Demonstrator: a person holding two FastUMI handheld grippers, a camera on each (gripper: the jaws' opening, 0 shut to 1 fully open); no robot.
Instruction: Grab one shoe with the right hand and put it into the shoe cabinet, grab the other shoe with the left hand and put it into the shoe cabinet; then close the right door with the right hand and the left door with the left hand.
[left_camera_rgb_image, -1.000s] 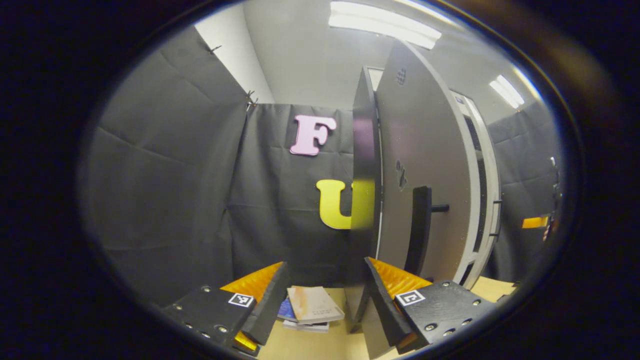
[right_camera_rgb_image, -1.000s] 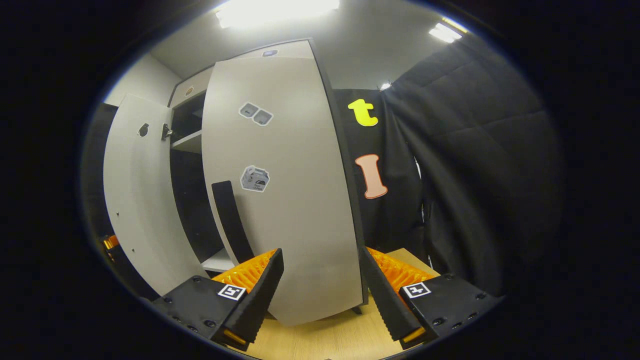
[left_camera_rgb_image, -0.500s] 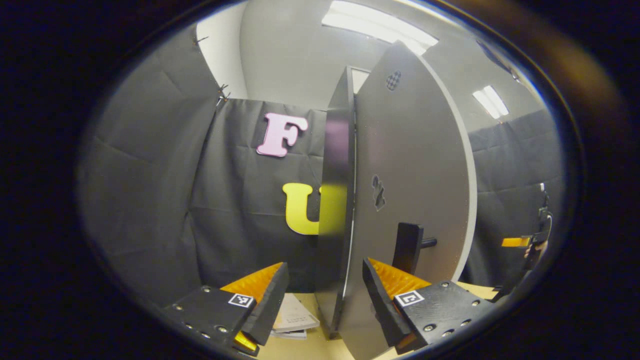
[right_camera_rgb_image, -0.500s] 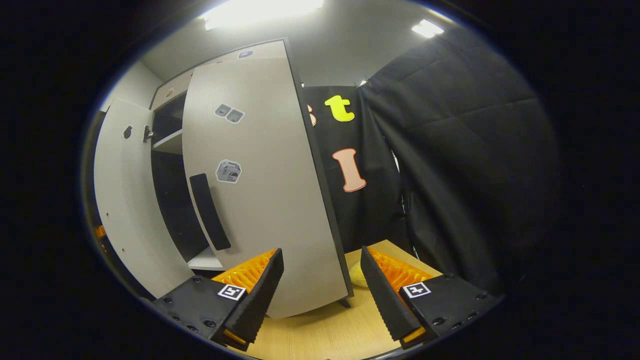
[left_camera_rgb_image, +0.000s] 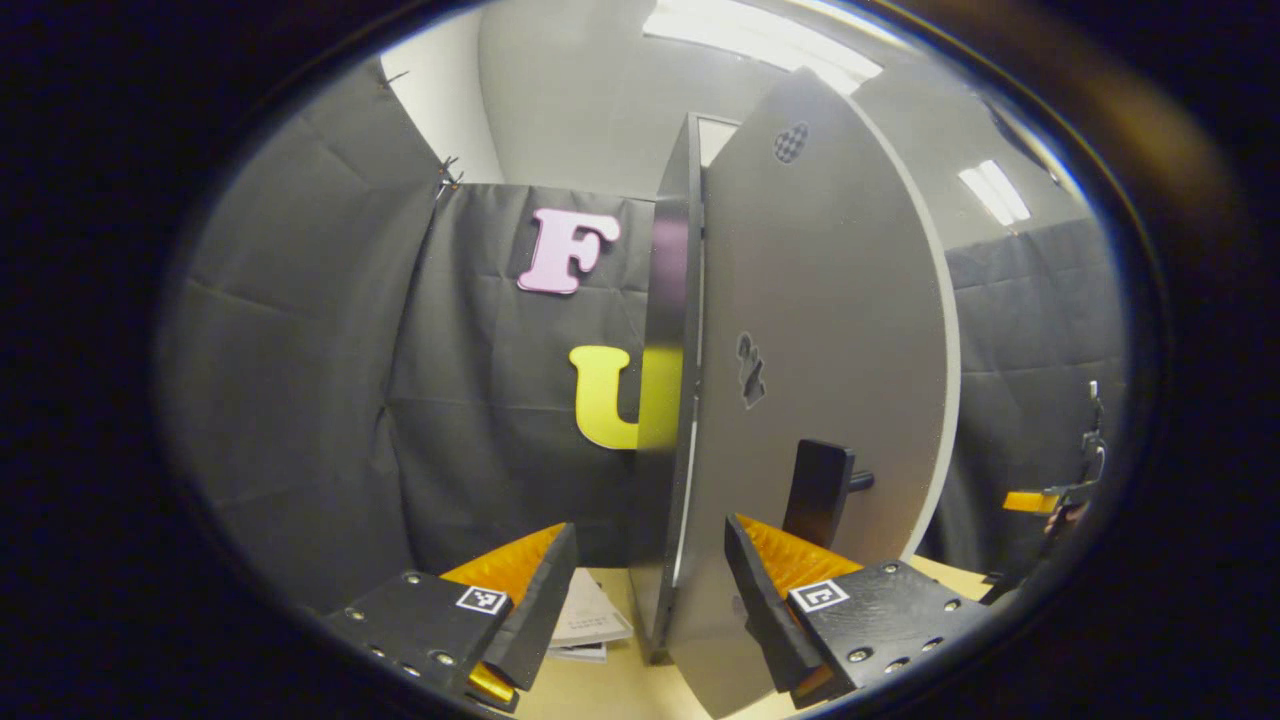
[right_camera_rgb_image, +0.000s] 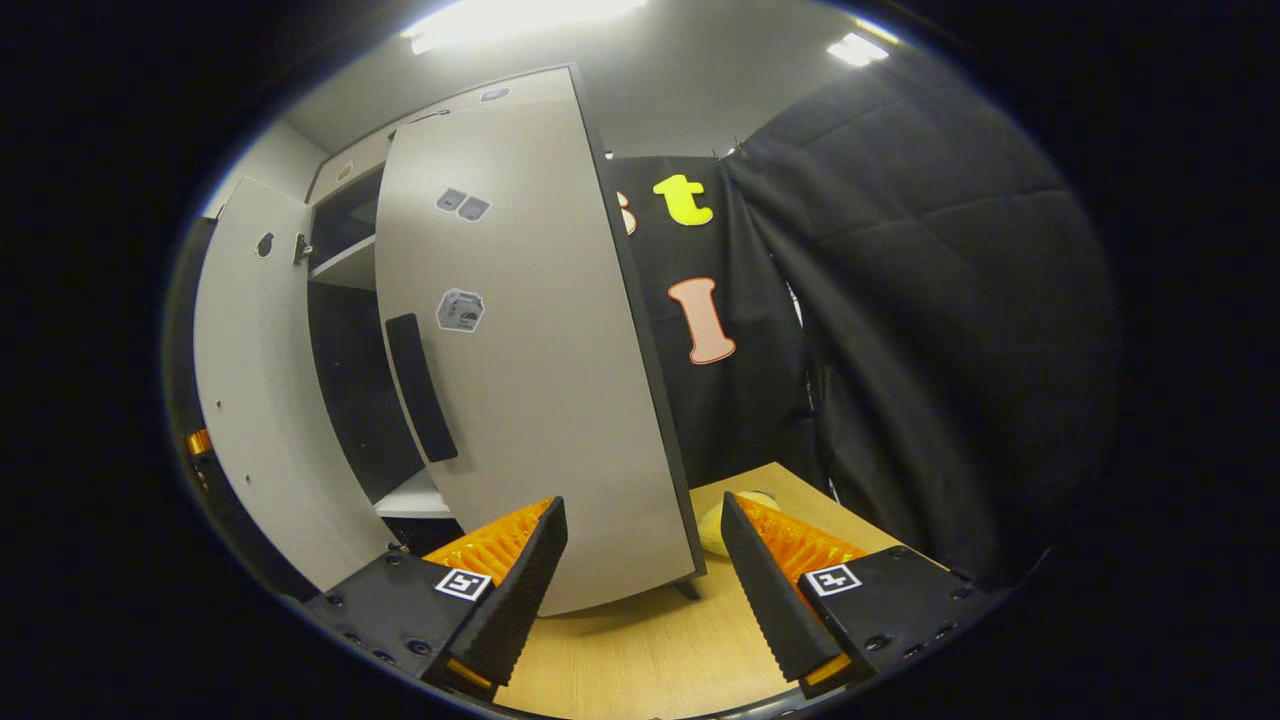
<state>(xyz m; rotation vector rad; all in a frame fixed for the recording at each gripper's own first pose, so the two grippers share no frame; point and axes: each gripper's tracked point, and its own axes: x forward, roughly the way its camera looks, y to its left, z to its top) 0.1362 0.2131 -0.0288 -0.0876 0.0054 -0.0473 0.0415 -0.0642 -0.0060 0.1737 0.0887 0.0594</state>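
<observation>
In the left gripper view, the cabinet's left door stands ajar and nearly edge-on, its dark edge rising between my left gripper's open fingers. Its black handle juts out just above the right finger. In the right gripper view, the grey right door with a black handle is half open in front of my open right gripper, which holds nothing. The left door swings wide beyond it. Between the doors lies the dark cabinet interior with a pale shelf.
A small stack of books lies on the light wooden floor left of the door. A yellow object sits on the wooden floor by the right door's corner. Black cloth walls close in on both sides. The other gripper shows at far right.
The left door has turned more edge-on and now lies between my left fingers, hiding the cabinet front. In the right view the door has shifted left, uncovering floor and the yellow object.
</observation>
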